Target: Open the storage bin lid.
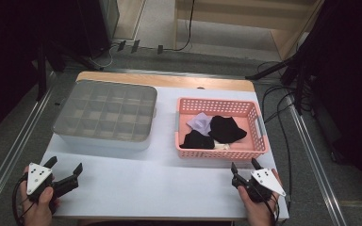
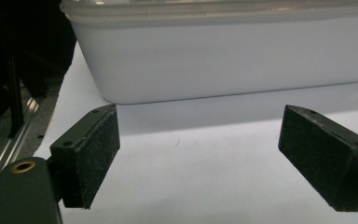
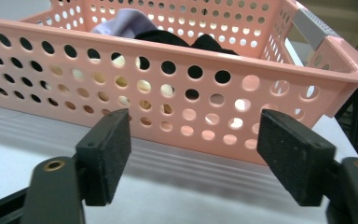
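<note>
Both grippers are hovering low over the white bench (image 1: 160, 188), jaws standing wide apart and grasping nothing. The left gripper (image 1: 65, 170) is facing the lidded compartment box (image 1: 104, 115), just short of its near wall, while the right gripper (image 1: 245, 165) is pointing at the pink perforated basket (image 1: 222, 154), which is holding black and lavender cloths (image 1: 226, 128).

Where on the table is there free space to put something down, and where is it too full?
Free: the wide front strip of the table, between the left gripper and the right gripper, in front of the lidded box and the pink basket. A narrow gap also runs between box and basket. Crowded: inside the basket, where dark and pale cloth pieces lie.
</note>
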`<state>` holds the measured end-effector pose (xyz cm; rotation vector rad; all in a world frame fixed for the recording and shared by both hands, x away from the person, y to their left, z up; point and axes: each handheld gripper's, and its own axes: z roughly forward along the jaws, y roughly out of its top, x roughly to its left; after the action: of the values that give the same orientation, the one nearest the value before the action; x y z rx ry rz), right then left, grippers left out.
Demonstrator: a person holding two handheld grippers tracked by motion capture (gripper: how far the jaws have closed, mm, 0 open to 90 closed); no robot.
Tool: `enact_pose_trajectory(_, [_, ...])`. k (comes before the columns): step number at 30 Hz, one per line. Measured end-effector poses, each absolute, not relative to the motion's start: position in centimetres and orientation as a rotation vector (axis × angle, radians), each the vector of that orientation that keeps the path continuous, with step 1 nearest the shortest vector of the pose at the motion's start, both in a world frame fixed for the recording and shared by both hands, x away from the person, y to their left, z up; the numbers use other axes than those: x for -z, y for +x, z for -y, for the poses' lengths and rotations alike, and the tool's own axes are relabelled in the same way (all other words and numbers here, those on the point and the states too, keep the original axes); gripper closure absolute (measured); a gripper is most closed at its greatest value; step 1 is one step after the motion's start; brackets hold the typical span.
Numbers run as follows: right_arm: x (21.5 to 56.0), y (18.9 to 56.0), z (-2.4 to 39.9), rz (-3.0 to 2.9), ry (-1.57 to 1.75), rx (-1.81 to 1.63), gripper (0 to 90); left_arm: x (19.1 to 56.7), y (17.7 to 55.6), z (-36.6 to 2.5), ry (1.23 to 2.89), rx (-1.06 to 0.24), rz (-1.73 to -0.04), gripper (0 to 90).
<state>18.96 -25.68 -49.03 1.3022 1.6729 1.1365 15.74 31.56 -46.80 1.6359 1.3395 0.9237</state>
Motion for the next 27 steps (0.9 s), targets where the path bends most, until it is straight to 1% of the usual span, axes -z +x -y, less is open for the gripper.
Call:
enact_pose_trajectory(1, [49.0,19.0,25.7,-1.673,1.302,-1.137,28.5,46.8,15.7,-31.6,1.625,-0.923,-1.342,12.6])
enact_pose_trajectory(3, [48.9,18.8,25.7,-1.671,1.294,-1.148,31.3,46.6,15.7,-31.9,1.598,-0.915,-1.353,11.5])
enact_pose_trajectory(7, [48.5,18.4,25.0,-1.708,1.245,-1.16,32.2,46.2,15.7,-32.2,1.593,-0.915,-1.347,14.5])
enact_pose_trajectory(8, [48.1,18.1,23.9,-1.73,1.228,-1.162,32.0,46.1,15.7,-32.3,1.595,-0.911,-1.347,14.6])
enact_pose_trajectory(10, [47.9,18.1,23.5,-1.738,1.224,-1.181,31.8,45.9,15.7,-32.5,1.589,-0.9,-1.344,14.6])
enact_pose_trajectory(12, [47.1,17.9,21.2,-1.767,1.175,-1.221,31.5,45.2,15.6,-33.0,1.587,-0.911,-1.331,14.5])
enact_pose_trajectory(13, [47.1,17.9,21.2,-1.767,1.175,-1.221,31.5,45.2,15.6,-33.0,1.587,-0.911,-1.331,14.4])
enact_pose_trajectory(14, [46.6,18.0,19.5,-1.804,1.138,-1.258,30.8,44.9,15.6,-33.3,1.59,-0.922,-1.324,14.4])
enact_pose_trajectory(16, [46.5,18.1,18.7,-1.823,1.124,-1.269,31.1,44.5,15.9,-33.8,1.578,-0.936,-1.33,14.4])
enact_pose_trajectory(17, [46.3,18.5,17.4,-1.856,1.105,-1.298,32.1,44.3,16.0,-34.0,1.57,-0.937,-1.334,14.5])
enact_pose_trajectory(19, [46.2,18.7,16.8,-1.868,1.105,-1.318,32.7,44.2,16.2,-34.3,1.551,-0.936,-1.35,14.7])
enact_pose_trajectory(20, [46.1,19.1,15.5,-1.882,1.097,-1.332,34.8,44.1,16.1,-34.4,1.551,-0.932,-1.352,14.7])
enact_pose_trajectory(21, [46.1,19.1,15.5,-1.882,1.097,-1.332,34.8,44.1,16.1,-34.4,1.551,-0.932,-1.352,14.7])
enact_pose_trajectory(22, [46.1,19.4,14.3,-1.904,1.073,-1.335,36.3,44.1,16.0,-34.4,1.556,-0.935,-1.348,14.6])
enact_pose_trajectory(25, [46.2,19.9,13.0,-1.941,1.062,-1.356,39.2,44.0,15.8,-34.4,1.562,-0.944,-1.343,14.6])
enact_pose_trajectory(27, [46.3,20.1,12.6,-1.949,1.052,-1.355,39.4,43.9,15.8,-34.5,1.558,-0.947,-1.345,14.6])
